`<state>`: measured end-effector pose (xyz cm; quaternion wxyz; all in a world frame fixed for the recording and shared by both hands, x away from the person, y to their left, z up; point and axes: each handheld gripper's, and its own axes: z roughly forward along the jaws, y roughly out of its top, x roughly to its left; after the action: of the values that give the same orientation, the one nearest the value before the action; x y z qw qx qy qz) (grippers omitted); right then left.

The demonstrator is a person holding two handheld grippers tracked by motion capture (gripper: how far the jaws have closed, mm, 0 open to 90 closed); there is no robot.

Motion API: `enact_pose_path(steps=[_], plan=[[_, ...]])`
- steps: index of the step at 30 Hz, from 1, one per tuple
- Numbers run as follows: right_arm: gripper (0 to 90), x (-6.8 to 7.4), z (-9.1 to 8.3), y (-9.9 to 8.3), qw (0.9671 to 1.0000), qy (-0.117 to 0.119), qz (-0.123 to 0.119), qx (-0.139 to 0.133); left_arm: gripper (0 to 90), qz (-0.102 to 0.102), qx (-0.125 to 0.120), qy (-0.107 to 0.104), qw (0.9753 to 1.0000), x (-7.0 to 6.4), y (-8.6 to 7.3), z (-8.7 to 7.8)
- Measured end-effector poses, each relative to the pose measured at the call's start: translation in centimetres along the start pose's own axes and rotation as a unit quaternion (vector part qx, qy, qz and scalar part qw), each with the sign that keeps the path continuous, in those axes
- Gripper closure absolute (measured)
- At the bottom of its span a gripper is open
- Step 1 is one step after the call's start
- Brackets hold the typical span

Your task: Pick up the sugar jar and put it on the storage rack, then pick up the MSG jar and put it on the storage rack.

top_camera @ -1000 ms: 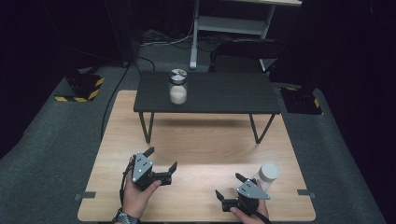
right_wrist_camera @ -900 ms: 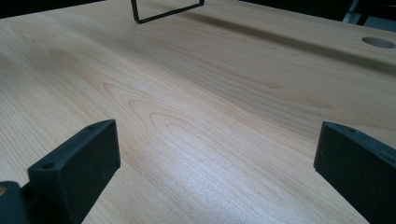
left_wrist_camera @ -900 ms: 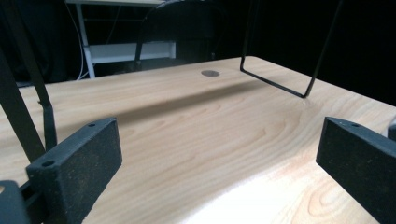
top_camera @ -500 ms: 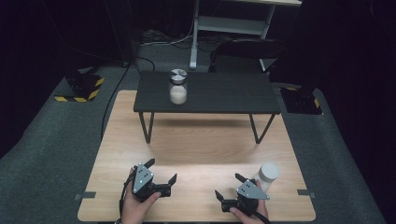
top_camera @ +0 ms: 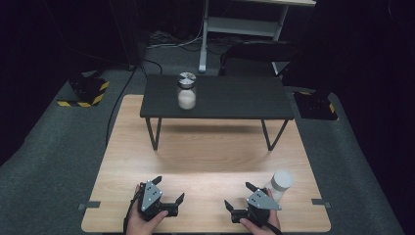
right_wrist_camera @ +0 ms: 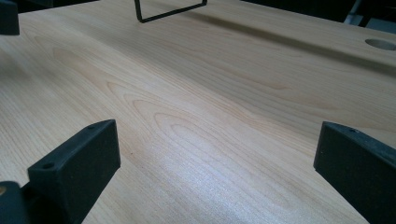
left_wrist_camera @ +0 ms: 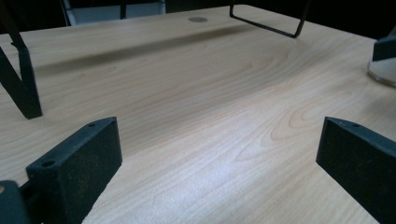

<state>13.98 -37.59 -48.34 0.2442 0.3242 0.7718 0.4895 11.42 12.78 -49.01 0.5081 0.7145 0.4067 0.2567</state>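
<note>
Jaws of left gripper (top_camera: pixel 171 196) and right gripper (top_camera: pixel 240 201): spread apart, empty. White jar (top_camera: pixel 280 185): near right of surface (top_camera: pixel 205 161), beside right gripper. Probably light, rigid, smooth; grasp mid-body.

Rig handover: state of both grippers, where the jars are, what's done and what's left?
Left gripper: open, empty, low over the wooden table at its near edge.
Right gripper: open, empty, right beside the white jar, not gripping it.
White jar: upright on the wooden table, near right.
Metal-lid jar: upright on the black stand, far left part.
Done: nothing visibly handled.
Left: probably grasp the white jar first.
</note>
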Motion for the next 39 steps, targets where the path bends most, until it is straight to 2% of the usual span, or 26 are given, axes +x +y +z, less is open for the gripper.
enact_pose_path(steps=[4, 10, 14, 18, 22, 25, 31, 34, 39], plan=[[0.2, 0.1, 0.0, 0.0, 1.0000, 0.000, -0.002, 0.000, 0.2, -0.001, 0.006, 0.000, 1.0000, 0.0, -0.2, 0.0], [0.3, 0.2, 0.0, 0.0, 1.0000, 0.000, -0.004, 0.000, 0.2, 0.013, 0.018, 0.000, 0.9998, -0.2, -0.4, 0.0], [0.3, 0.3, 0.0, 0.1, 1.0000, -0.001, -0.004, 0.001, 0.2, 0.014, 0.021, -0.001, 0.9997, -0.2, -0.4, 0.0], [0.3, 0.5, 0.1, 0.1, 1.0000, -0.001, -0.007, 0.002, 0.2, 0.026, 0.031, 0.002, 0.9992, -0.4, -0.1, 0.0], [0.3, 0.6, 0.0, 0.1, 1.0000, 0.000, -0.007, 0.001, 0.2, 0.046, 0.039, 0.005, 0.9981, -1.0, 0.2, 0.2], [0.3, 0.6, 0.1, 0.1, 1.0000, 0.000, -0.005, 0.001, 0.3, 0.057, 0.041, 0.001, 0.9976, -1.1, 0.2, 0.3], [0.3, 0.7, 0.0, 0.0, 1.0000, 0.001, -0.009, 0.000, 0.4, 0.043, 0.038, -0.003, 0.9984, -0.9, 0.1, 0.2], [0.3, 0.7, 0.0, 0.0, 0.9999, 0.004, -0.011, 0.000, 0.4, 0.050, 0.040, -0.005, 0.9980, -1.1, 0.2, 0.3], [0.3, 0.7, 0.0, 0.0, 0.9999, 0.002, -0.011, -0.001, 0.4, 0.045, 0.040, -0.009, 0.9982, -1.0, 0.3, 0.3]])
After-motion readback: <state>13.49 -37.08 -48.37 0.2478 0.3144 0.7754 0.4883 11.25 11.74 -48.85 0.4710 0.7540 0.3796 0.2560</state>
